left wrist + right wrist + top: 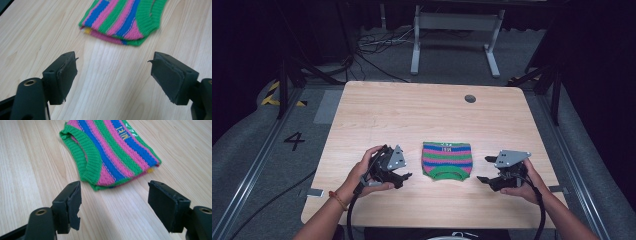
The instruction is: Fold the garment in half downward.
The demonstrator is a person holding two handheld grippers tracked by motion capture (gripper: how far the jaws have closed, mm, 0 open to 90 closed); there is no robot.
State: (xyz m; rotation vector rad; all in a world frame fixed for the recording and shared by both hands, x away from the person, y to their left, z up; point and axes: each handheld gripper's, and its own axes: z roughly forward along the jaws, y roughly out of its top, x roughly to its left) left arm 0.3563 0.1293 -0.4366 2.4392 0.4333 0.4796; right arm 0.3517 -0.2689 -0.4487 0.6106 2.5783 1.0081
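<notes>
We've got both claws wide apart with nothing in them. The knit (pixel 447 160) lies flat on the table (pixel 412 115), right between the left claw (pixel 404 176) and right claw (pixel 484 170), just ahead of each one's jaws.

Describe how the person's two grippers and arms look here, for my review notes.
Both are black two-jaw grippers. The left gripper and the right gripper each carry a grey three-cornered plate on top and trail a black cable toward the table's near edge. Their jaws end in flat, black, worn-edged pads, with a brass-coloured ring at the base. The forearms are bare; an orange bead bracelet circles the left wrist.
</notes>
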